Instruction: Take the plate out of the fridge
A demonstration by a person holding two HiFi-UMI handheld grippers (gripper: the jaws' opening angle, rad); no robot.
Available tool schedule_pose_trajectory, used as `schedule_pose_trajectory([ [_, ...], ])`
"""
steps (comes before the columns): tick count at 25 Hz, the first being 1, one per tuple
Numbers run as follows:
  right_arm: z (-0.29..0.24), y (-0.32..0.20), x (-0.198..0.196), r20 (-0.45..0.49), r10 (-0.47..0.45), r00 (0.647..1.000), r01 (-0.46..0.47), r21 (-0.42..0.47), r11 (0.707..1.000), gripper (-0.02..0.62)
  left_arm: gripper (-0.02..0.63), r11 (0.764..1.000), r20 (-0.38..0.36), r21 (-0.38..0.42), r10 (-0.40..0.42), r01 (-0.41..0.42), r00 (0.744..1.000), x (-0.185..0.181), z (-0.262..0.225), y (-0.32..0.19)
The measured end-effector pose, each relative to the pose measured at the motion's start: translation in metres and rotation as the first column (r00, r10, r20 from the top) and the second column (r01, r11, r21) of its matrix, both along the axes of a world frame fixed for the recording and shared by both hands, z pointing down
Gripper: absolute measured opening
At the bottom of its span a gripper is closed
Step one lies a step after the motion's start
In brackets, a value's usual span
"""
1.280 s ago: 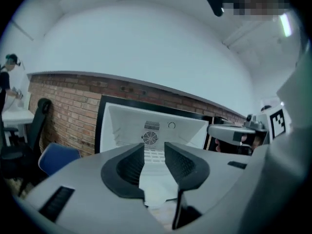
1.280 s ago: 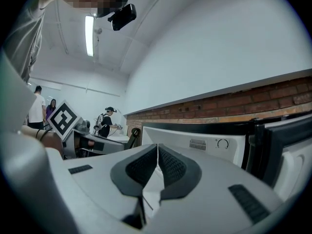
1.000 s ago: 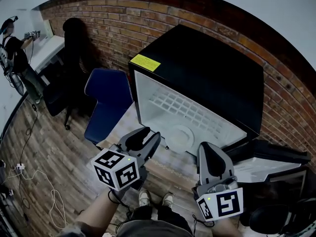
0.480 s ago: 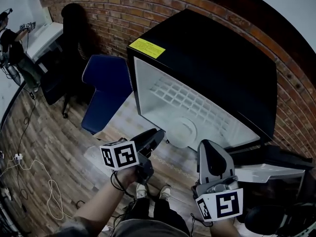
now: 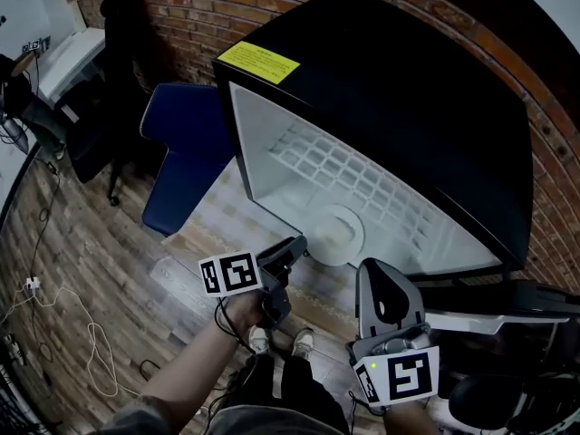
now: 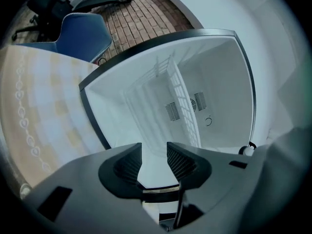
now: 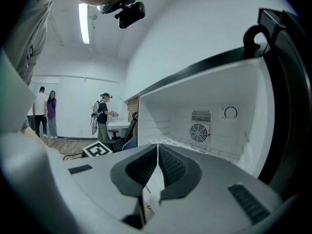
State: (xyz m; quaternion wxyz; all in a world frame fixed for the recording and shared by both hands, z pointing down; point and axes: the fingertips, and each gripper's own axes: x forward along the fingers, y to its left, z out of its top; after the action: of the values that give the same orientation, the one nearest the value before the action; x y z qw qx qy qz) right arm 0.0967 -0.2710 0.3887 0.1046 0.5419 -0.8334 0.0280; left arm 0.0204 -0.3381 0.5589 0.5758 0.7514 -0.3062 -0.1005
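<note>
A black mini fridge [image 5: 408, 89] stands open, its inside white. A white round plate [image 5: 337, 234] lies on the fridge floor near the front, under a wire shelf [image 5: 344, 175]. My left gripper [image 5: 292, 247] is open and points at the fridge's lower front edge, just left of the plate and short of it. My right gripper [image 5: 378, 272] is shut with nothing in it, in front of the opening and right of the plate. In the left gripper view the open left gripper [image 6: 153, 156] faces the white interior [image 6: 195, 106]. The right gripper [image 7: 157, 150] shows its jaws closed together.
The fridge door [image 5: 507, 311] hangs open at the right. A blue chair [image 5: 181, 161] stands left of the fridge, beside a pale rug [image 5: 222, 225]. A white cable [image 5: 91, 370] lies on the wooden floor. In the right gripper view, people [image 7: 102, 113] stand far behind.
My left gripper has moved forward and up toward the fridge opening, its marker cube turning. The right gripper has barely shifted. The fridge now looms closer in the head view.
</note>
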Motion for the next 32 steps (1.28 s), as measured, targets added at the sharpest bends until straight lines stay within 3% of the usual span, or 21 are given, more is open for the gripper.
schedule_pose_trajectory([
  [10,0.051,-0.011,-0.002,-0.016,0.001,1.0,-0.003,-0.091,0.996,0.031,0.15,0.995,0.007,-0.098,0.013,-0.012,1.0,0.009,0.059,-0.007],
  [15,0.076,-0.018,0.001,-0.019,0.007,1.0,-0.009,-0.126,0.992,0.031,0.15,0.982,-0.043,-0.19,-0.011,0.003,0.999,0.017,0.089,-0.013],
  [24,0.096,-0.018,0.005,-0.029,0.013,0.999,-0.018,-0.161,0.987,0.031,0.147,0.971,-0.057,-0.237,0.028,-0.041,0.998,0.037,0.112,-0.009],
  [32,0.099,-0.014,0.014,-0.023,0.031,0.999,-0.034,-0.171,0.985,0.031,0.047,0.956,-0.079,-0.29,0.018,-0.04,0.997,0.048,0.121,-0.007],
])
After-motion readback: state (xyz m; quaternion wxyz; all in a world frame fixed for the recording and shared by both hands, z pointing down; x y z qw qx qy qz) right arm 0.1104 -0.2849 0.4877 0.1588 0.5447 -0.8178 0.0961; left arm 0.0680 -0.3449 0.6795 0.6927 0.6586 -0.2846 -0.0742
